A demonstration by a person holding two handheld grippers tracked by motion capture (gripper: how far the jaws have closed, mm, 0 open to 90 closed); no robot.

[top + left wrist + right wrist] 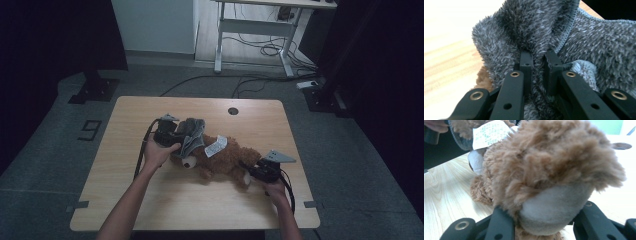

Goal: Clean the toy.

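Observation:
A brown plush toy lies on its side on the wooden table, with a white tag on top. A fuzzy grey cloth covers its head end. My left gripper is at that end, and in the left gripper view its jaws are shut on a fold of the grey cloth. My right gripper is at the toy's other end. In the right gripper view the toy's grey-soled foot sits pinched between the two jaws.
A round cable hole sits near the table's far edge. Beyond the table stands a white desk frame with cables on the floor. Black stand bases flank the table on both sides. Bare wood lies along the table's front edge.

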